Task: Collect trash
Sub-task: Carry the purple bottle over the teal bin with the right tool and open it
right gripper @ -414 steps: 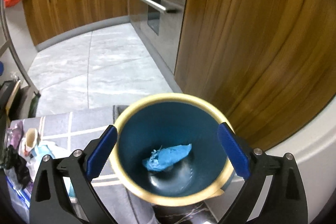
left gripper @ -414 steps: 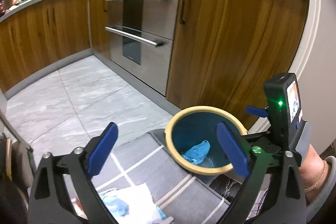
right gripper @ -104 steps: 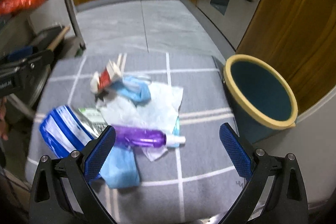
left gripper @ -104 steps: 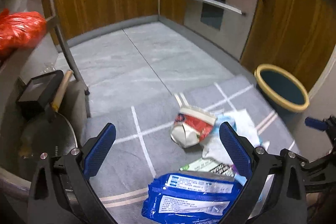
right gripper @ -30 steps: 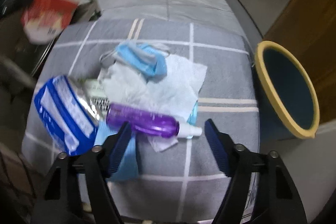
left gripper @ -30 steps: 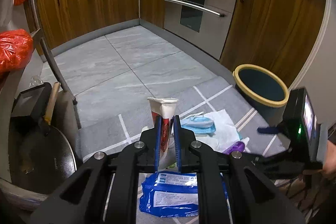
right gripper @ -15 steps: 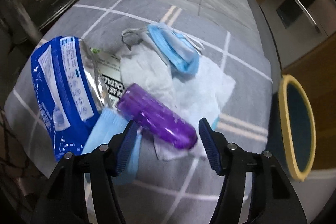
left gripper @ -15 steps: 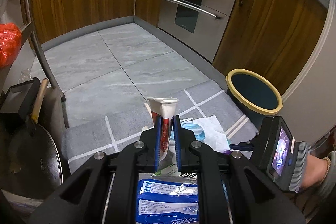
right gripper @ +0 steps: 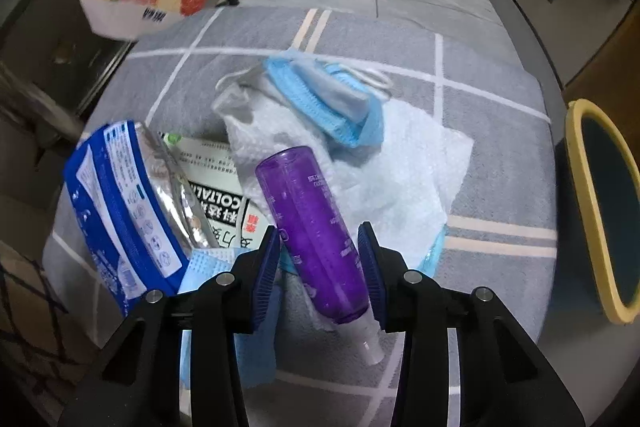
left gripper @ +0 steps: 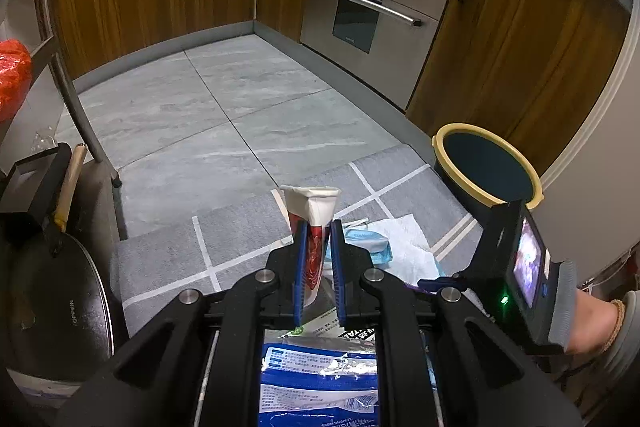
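The right tongs (right gripper: pixel 318 259) point steeply down at a grey mat (right gripper: pixel 492 131) with pale stripes; their jaws are closing, with a translucent purple bottle (right gripper: pixel 316 239) lying between the ribbed blue pads, which stand just beside its smooth, round sides. I cannot tell whether they already touch it. The bottle's white nozzle points toward the camera. It lies on a dimpled white paper towel (right gripper: pixel 404 179). To its left are a crinkly blue-and-silver foil packet (right gripper: pixel 120 203) and a printed leaflet (right gripper: pixel 216 183); beyond it is a crumpled pleated blue face mask (right gripper: pixel 324 99) with white loops.

The left tongs (left gripper: pixel 318 267) are pressed together on a flattened red-and-white paper cup (left gripper: pixel 314 223), held upright above the mat.

Farther right, at the mat's edge by the wooden cabinets (left gripper: pixel 520 47), stands a round dark-blue bin (left gripper: pixel 486 167) with a yellow rim; its inside is too dark to read.
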`<state>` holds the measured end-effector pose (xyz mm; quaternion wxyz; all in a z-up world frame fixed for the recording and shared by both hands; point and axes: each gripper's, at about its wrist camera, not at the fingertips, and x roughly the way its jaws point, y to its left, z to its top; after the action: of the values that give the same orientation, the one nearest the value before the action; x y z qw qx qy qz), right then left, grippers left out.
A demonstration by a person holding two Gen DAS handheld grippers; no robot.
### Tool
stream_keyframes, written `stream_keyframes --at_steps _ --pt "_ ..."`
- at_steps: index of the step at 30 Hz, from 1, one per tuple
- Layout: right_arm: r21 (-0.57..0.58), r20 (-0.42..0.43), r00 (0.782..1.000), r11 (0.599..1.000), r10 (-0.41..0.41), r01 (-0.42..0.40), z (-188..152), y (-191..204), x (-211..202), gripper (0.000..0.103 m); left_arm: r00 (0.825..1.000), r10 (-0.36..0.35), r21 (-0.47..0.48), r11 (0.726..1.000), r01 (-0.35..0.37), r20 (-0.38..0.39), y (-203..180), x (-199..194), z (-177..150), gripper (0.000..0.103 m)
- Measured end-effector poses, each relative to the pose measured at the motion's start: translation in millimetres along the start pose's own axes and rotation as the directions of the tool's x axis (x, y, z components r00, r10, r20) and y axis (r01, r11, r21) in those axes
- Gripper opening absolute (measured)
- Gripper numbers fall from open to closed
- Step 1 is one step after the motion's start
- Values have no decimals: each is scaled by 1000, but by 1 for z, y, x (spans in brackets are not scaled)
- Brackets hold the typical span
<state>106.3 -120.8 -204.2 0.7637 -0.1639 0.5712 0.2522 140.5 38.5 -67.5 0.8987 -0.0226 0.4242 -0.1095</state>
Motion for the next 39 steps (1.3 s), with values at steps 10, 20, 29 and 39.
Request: stream_keyframes --at_steps 10,20,29,39 --pt "39 67 998 999 -6 3 7 1 -34 35 1000 11 11 1000 -11 -3 -3 4 0 11" --pt "146 188 980 989 -61 33 18 -29 -85 34 1000 -5 30 1000 5 13 -14 4 3 11" --pt "219 268 959 975 -90 31 18 -65 -140 34 1000 -25 62 998 24 17 -35 10 8 11" --pt "300 375 910 952 -176 60 5 -133 -200 34 997 -70 98 993 68 21 -66 17 14 11"
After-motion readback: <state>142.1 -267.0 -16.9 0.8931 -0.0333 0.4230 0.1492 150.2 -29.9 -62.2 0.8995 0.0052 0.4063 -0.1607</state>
